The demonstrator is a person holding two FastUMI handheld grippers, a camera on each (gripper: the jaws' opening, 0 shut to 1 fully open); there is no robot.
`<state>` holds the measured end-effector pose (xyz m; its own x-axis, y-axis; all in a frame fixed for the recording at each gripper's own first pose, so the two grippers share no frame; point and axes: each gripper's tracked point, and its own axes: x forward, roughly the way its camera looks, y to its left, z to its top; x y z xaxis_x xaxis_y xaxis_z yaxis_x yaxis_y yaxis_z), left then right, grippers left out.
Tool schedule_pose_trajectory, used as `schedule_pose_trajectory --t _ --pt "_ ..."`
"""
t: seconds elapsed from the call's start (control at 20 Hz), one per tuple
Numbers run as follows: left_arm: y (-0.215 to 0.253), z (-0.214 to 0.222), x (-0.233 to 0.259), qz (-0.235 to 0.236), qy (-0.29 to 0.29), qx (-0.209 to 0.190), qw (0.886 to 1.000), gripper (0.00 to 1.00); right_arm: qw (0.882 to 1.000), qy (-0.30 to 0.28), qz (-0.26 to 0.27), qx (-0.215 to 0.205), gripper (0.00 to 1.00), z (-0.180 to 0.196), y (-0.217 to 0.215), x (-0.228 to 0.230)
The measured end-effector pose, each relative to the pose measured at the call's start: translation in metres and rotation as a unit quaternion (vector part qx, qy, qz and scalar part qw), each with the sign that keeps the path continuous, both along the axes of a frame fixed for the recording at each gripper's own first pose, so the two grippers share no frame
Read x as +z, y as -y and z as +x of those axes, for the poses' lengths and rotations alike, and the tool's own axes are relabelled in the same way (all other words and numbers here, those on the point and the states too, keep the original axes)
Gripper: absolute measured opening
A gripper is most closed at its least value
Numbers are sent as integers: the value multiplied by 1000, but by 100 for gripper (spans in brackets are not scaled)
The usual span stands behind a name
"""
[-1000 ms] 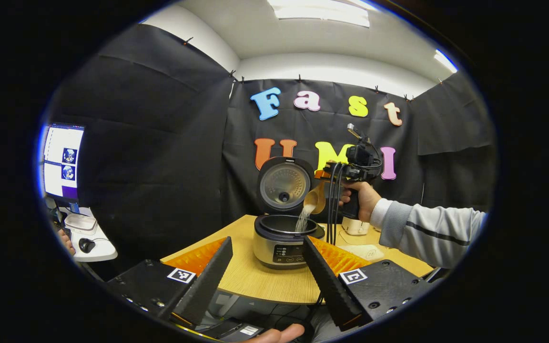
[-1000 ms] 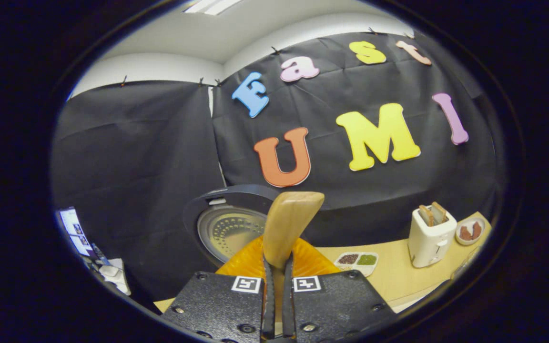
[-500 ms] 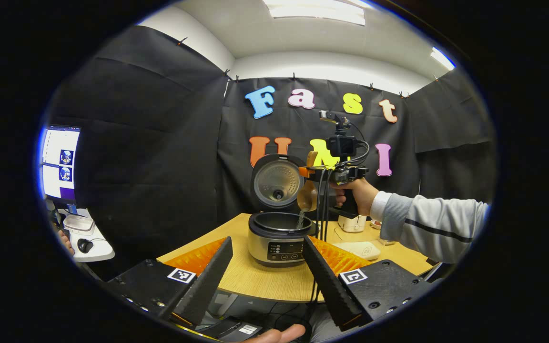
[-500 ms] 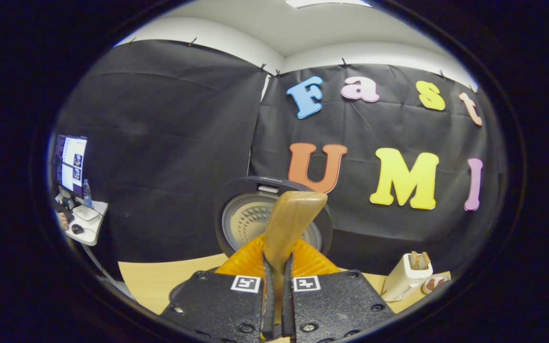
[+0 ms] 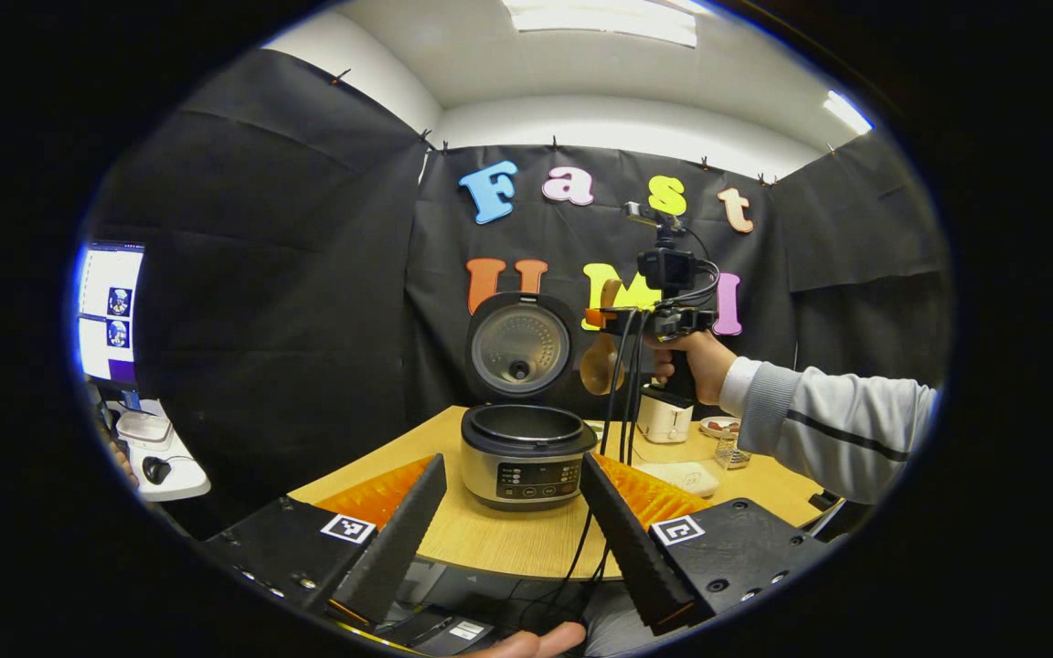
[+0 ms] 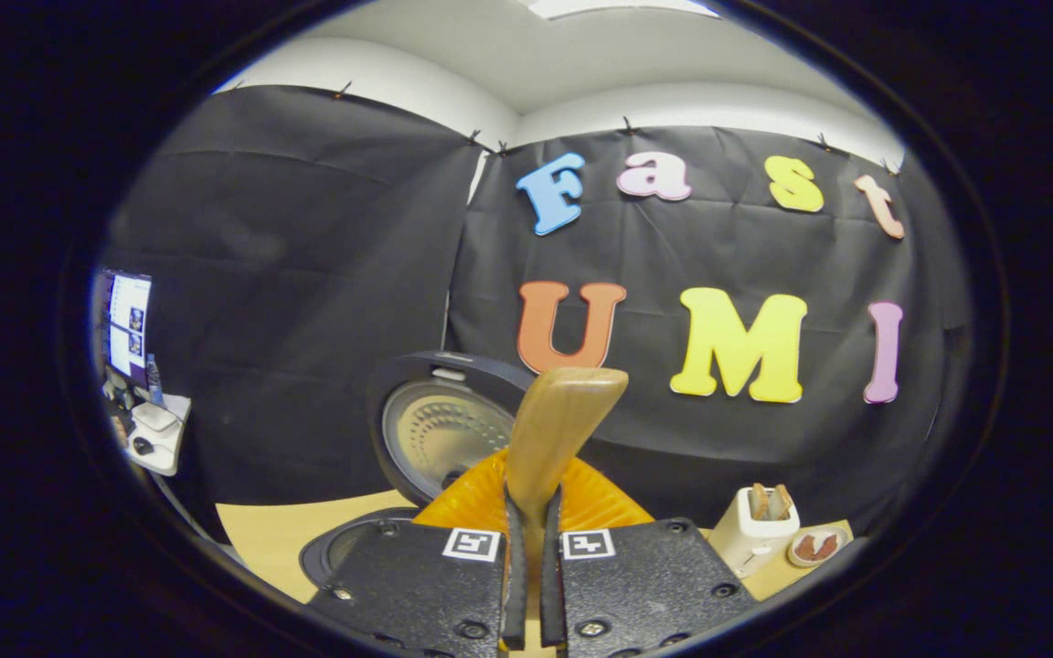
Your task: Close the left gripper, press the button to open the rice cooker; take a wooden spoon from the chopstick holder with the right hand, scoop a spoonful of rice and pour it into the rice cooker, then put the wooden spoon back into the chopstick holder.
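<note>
The rice cooker (image 5: 526,457) stands on the wooden table (image 5: 508,539) with its lid (image 5: 519,345) up. A hand holds my right gripper (image 5: 598,320) above and to the right of the pot, level with the lid. It is shut on the wooden spoon (image 5: 600,364), whose bowl hangs down beside the lid with no rice falling. In the right gripper view the spoon handle (image 6: 558,429) sticks up between the shut right gripper (image 6: 531,498), with the lid (image 6: 444,429) behind it and the pot rim (image 6: 330,548) low at the left. My left gripper (image 5: 510,461) is open near the table's front edge, holding nothing.
A toaster (image 5: 664,416), a small dish (image 5: 718,425), a glass (image 5: 729,450) and a flat white device (image 5: 686,475) sit right of the cooker. Black cables (image 5: 622,402) hang from the right gripper. A monitor (image 5: 109,311) and a side table (image 5: 161,461) stand at the far left.
The rice stream from the spoon into the pot has stopped. The right gripper has moved up and to the right, off the pot, and has levelled out. The left gripper stays open.
</note>
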<state>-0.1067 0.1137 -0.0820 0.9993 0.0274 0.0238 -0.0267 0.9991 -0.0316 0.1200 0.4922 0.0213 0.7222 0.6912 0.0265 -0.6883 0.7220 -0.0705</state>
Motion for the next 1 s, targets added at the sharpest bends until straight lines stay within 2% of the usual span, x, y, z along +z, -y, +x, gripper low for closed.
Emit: schedule_pose_trajectory --t 0.25,0.6,0.65,0.8,1.0 --pt "22 3 6 17 5 -8 1000 95 998 -22 30 -49 12 37 71 8" --pt "46 8 11 10 3 -27 1000 94 991 -28 52 -123 9 81 183 18" --pt "47 9 13 13 5 -24 1000 94 989 -26 51 -135 11 85 198 20" --pt "54 10 14 21 10 -20 1000 95 985 -11 38 -168 9 98 241 23" --pt "66 14 12 30 7 -24 999 94 980 1 27 -196 12 113 277 20"
